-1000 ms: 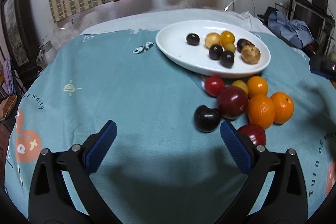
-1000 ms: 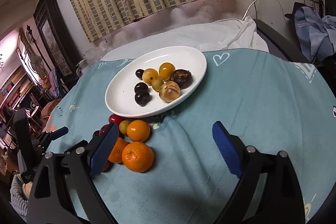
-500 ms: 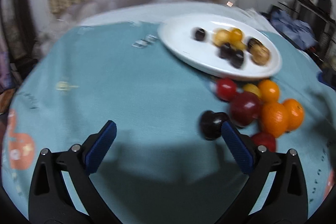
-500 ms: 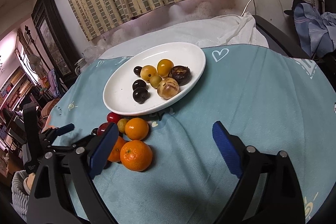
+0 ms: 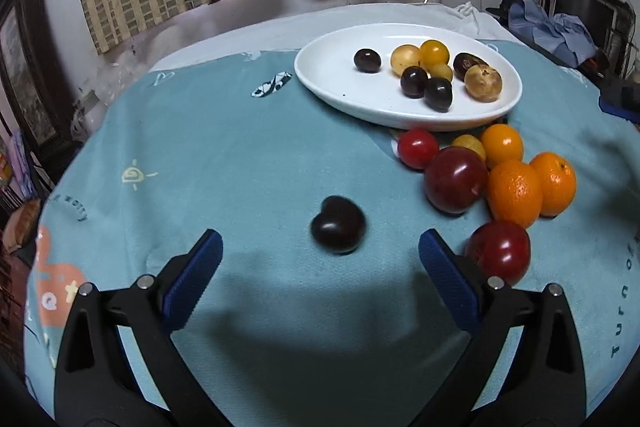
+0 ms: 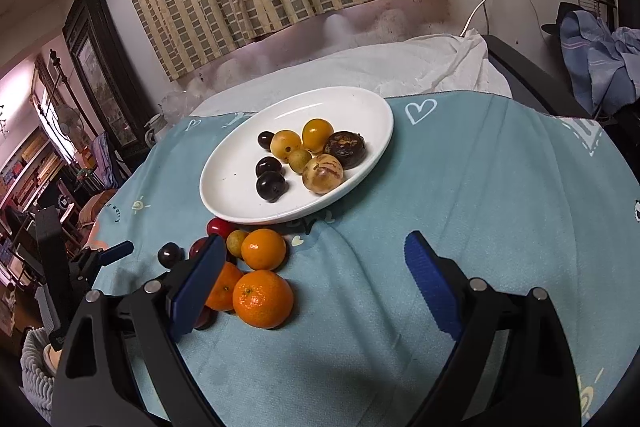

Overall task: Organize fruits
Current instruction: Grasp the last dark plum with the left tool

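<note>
A white oval plate (image 5: pixel 328 83) (image 6: pixel 236 195) holds several small dark, yellow and brown fruits. In front of it on the teal cloth lie oranges (image 5: pixel 514 193) (image 6: pixel 262 299), two red plums (image 5: pixel 456 181) and a small red fruit (image 5: pixel 418 148). A dark plum (image 5: pixel 338 225) (image 6: pixel 169 254) sits alone left of that pile. My left gripper (image 5: pixel 320 245) is open, and the dark plum lies just ahead between its blue pads, untouched. My right gripper (image 6: pixel 316 247) is open and empty over bare cloth, with the oranges by its left finger.
A small black-and-white wrapper (image 5: pixel 272 85) lies left of the plate. White bedding (image 6: pixel 420 67) bunches behind the plate. A dark cabinet (image 6: pixel 100 67) stands at the left and clothes (image 6: pixel 600 63) are piled at the right. Teal cloth stretches left of the fruit.
The dark plum has come away from the big red plum and now sits apart to its left, centred between the left gripper's pads. The right gripper has not moved.
</note>
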`<state>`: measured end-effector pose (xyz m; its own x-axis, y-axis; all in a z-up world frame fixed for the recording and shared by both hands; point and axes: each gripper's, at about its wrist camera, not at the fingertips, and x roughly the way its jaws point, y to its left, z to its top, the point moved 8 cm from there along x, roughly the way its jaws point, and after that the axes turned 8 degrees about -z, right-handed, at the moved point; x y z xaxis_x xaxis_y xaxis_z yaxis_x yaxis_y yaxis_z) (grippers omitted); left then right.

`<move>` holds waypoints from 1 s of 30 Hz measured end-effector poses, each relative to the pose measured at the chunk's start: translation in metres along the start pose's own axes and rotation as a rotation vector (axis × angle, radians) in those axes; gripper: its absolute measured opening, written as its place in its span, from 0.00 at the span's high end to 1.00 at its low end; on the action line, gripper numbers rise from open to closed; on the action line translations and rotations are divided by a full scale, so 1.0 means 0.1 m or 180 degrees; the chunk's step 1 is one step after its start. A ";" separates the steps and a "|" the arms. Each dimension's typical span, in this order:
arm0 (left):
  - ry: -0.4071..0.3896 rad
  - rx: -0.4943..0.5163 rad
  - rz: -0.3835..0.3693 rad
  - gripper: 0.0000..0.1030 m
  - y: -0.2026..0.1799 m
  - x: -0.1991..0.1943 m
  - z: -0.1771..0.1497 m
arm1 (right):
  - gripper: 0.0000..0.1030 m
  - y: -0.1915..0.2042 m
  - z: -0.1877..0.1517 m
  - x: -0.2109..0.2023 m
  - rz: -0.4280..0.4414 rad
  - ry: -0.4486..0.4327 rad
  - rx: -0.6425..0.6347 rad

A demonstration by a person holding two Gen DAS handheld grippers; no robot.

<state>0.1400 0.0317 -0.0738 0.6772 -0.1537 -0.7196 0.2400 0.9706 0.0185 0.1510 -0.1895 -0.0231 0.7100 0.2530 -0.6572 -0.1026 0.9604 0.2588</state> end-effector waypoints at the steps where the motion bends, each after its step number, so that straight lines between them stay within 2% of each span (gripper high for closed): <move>1: -0.0012 -0.0046 -0.0046 0.07 0.01 0.00 0.01 | 0.12 0.00 0.00 0.00 0.0001 0.0005 -0.0003; 4: -0.0019 -0.0176 -0.0175 0.10 0.05 0.02 0.02 | 0.12 0.02 0.00 0.01 0.0004 0.0017 -0.0024; 9: -0.0002 -0.0101 -0.0249 0.10 -0.03 0.07 0.05 | 0.12 0.04 -0.01 0.02 -0.0002 0.0029 -0.0048; 12: 0.0070 -0.0132 -0.0336 0.19 -0.05 0.14 0.05 | 0.12 0.04 -0.02 0.03 -0.0003 0.0044 -0.0049; 15: 0.0179 -0.0248 -0.0531 0.42 -0.06 0.22 0.04 | 0.12 0.05 -0.04 0.04 -0.0007 0.0055 -0.0074; 16: 0.0217 -0.0278 -0.0564 0.54 -0.06 0.25 0.02 | 0.12 0.05 -0.04 0.04 -0.0009 0.0054 -0.0081; 19: 0.0159 -0.0361 -0.0587 0.72 -0.02 0.22 0.02 | 0.12 0.05 -0.04 0.03 -0.0016 0.0039 -0.0093; 21: 0.0153 -0.0395 -0.0616 0.72 -0.03 0.20 0.00 | 0.12 0.06 -0.04 0.02 0.0000 0.0036 -0.0096; 24: 0.0090 -0.0363 -0.0526 0.72 -0.02 0.16 0.02 | 0.12 0.10 -0.05 0.02 0.0071 0.0083 -0.0148; 30: 0.0053 -0.0473 -0.0458 0.72 0.09 0.12 0.02 | 0.13 0.30 -0.22 0.11 0.0184 0.0335 -0.0457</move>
<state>0.1523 0.0385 -0.0807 0.6315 -0.2909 -0.7188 0.2274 0.9557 -0.1869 0.1408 -0.1553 -0.0379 0.6239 0.3117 -0.7167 -0.2447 0.9488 0.1996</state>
